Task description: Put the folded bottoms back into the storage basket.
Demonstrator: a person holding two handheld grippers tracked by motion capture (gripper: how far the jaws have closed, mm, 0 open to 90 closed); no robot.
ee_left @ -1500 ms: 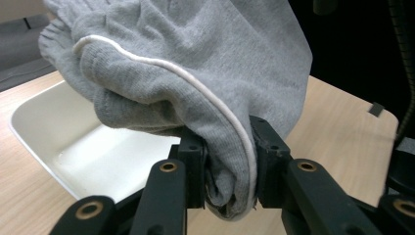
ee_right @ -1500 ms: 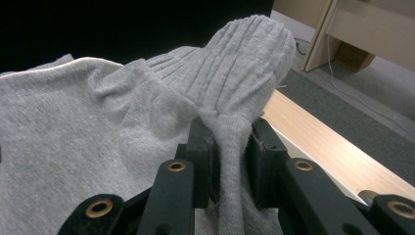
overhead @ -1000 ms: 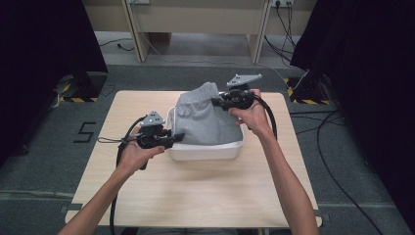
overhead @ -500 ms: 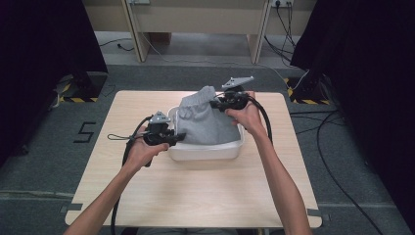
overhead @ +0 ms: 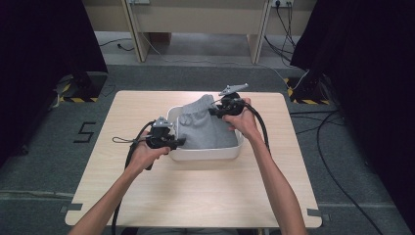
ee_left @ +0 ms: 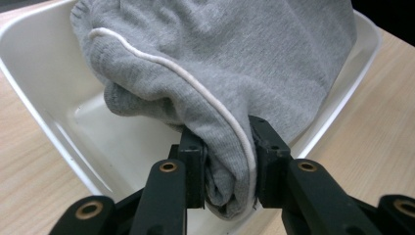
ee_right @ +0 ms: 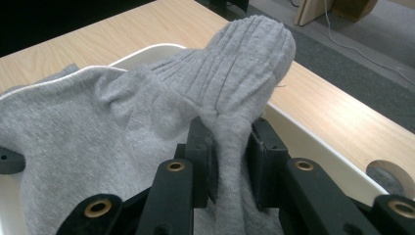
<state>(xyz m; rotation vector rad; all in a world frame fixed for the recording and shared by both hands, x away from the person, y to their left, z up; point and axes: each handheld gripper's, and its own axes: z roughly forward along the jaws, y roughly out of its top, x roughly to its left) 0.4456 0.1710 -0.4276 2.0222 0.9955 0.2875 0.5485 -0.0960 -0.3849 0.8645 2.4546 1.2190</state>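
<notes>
Grey knit cloth, a garment (overhead: 203, 128) with a thin white piping line, sits bunched in a white tub (overhead: 205, 154) near the middle of the wooden table (overhead: 195, 196), slightly toward its far edge. Both tongs are clamped on it. The left gripper (overhead: 180, 142) pinches a folded edge by the piping, low at the tub's near-left corner; in the left gripper view (ee_left: 227, 166) the cloth is squeezed thick between the black jaws, just above the tub's floor. The right gripper (overhead: 213, 111) pinches a ribbed cuff or waistband at the far-right side of the tub; in the right gripper view (ee_right: 230, 147) the ribbing mushrooms up past the jaws.

So the garment is stretched between the two grips, its long axis running diagonally from the tub's near-left corner to its far-right side, with most of the cloth slumped inside the walls. Neither hand is nearer: each already has its end. My reading is that the cloth is being settled into the tub, and the next move depends on both ends dropping inside the rim rather than draping over it.

Bare pale wood surrounds the tub. Beyond the table lie grey carpet, black curtains at both sides, loose cables (overhead: 337, 161) and a wooden frame (overhead: 195, 19) at the back.
</notes>
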